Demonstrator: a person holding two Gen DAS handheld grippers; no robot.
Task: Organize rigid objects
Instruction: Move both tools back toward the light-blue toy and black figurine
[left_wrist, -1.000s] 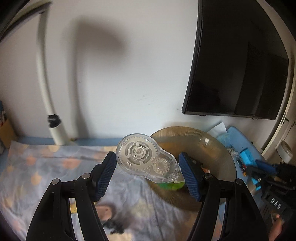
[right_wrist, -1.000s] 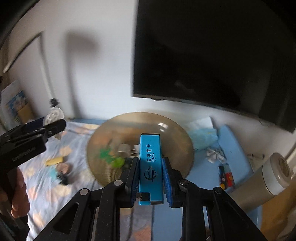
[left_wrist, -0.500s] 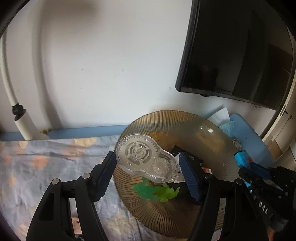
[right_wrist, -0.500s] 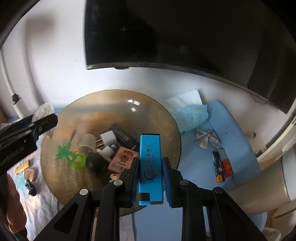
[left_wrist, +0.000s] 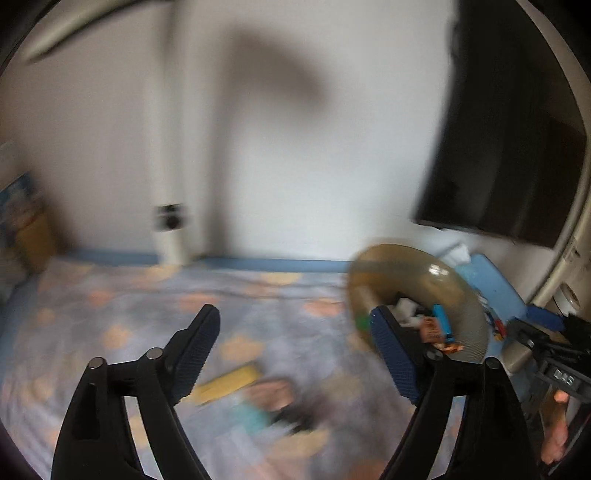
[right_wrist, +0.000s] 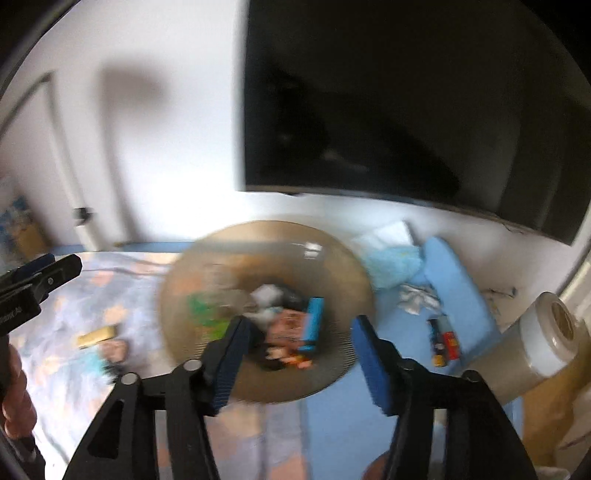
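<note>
Both views blurred. Patterned cloth on the surface (left_wrist: 155, 317) lies bare to the far wall ahead of the left gripper (left_wrist: 295, 339); its fingers (left_wrist: 195, 347) are spread wide, holding nothing. Right gripper (right_wrist: 299, 350) likewise spread and unloaded. Amber dish (right_wrist: 343, 273) sits just beyond, the blue lighter (right_wrist: 312, 323) inside among other items. Yellow block (left_wrist: 229, 382) lies near the left fingers.

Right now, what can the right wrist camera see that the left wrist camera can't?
Only the right wrist view shows the big grey roll and the crumpled blue cloth.
Only the left wrist view shows the right gripper from outside.
Both show the brown dish, the blue lighter lying in it, and the yellow block on the sheet.
</note>
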